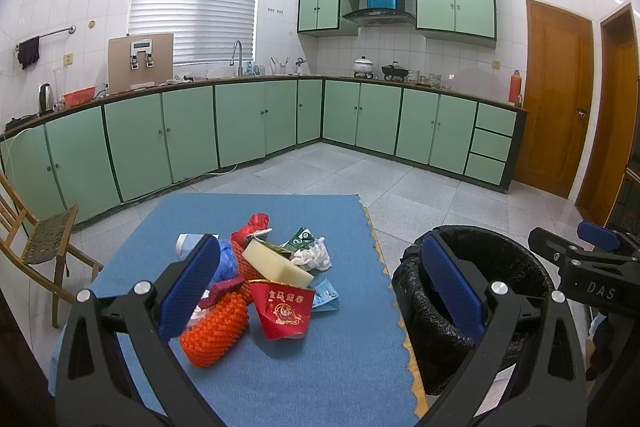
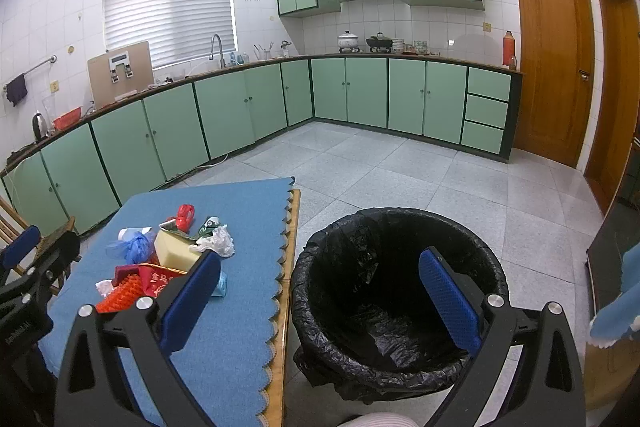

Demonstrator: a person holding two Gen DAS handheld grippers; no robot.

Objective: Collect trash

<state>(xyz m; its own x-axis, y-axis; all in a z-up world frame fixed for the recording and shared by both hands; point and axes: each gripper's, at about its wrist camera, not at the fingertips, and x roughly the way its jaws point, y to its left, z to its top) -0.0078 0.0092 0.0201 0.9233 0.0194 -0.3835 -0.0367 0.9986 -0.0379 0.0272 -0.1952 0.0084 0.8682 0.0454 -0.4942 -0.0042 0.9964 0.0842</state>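
A heap of trash lies on the blue mat of a table: an orange foam net, a red paper cup, a pale yellow sponge block, crumpled white tissue, a blue plastic bag and a green carton. My left gripper is open and empty, above the near side of the heap. A bin with a black liner stands on the floor right of the table. My right gripper is open and empty over the bin's near rim. The heap also shows in the right wrist view.
A wooden chair stands left of the table. Green kitchen cabinets line the far walls, wooden doors stand at the right. Grey tiled floor lies open beyond the table and bin.
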